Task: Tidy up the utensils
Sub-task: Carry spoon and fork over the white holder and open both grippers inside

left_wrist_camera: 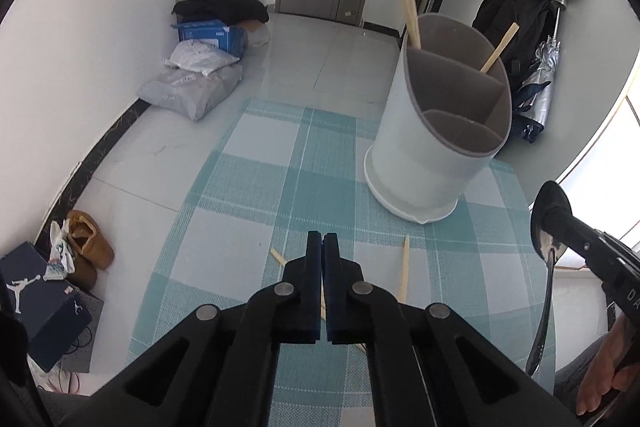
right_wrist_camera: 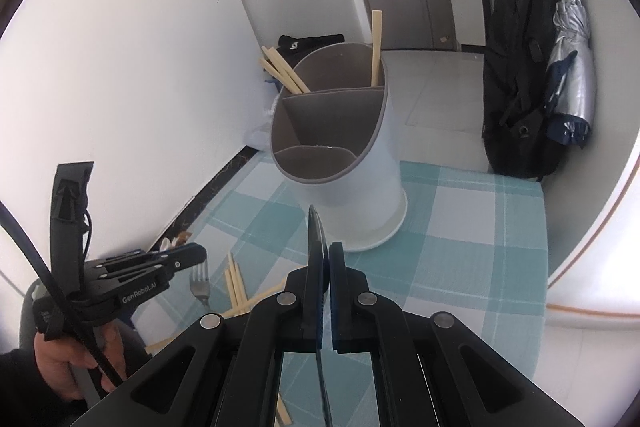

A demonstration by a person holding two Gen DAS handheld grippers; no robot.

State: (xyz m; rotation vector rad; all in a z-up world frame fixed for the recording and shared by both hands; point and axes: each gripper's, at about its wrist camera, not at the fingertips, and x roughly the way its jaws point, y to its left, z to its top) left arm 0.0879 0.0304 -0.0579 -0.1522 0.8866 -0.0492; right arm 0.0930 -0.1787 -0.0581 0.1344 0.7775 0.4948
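Observation:
A white utensil holder (left_wrist_camera: 432, 131) with three grey-lined compartments stands on the teal checked table (left_wrist_camera: 256, 187); wooden chopsticks (left_wrist_camera: 412, 15) stick up from its far compartment. It also shows in the right wrist view (right_wrist_camera: 344, 155). My right gripper (right_wrist_camera: 326, 251) is shut on a metal spoon (right_wrist_camera: 316, 239), held edge-on above the table in front of the holder; the spoon also shows in the left wrist view (left_wrist_camera: 546, 267). My left gripper (left_wrist_camera: 322, 243) is shut and empty above loose chopsticks (left_wrist_camera: 404, 271) on the table. A fork (right_wrist_camera: 200, 285) lies beside more chopsticks (right_wrist_camera: 234, 283).
The table's left and far edges drop to a tiled floor (left_wrist_camera: 320, 51) with bags, boxes and shoes (left_wrist_camera: 86, 243). A black backpack (right_wrist_camera: 520, 67) and a folded umbrella (right_wrist_camera: 572, 75) hang at the right behind the table.

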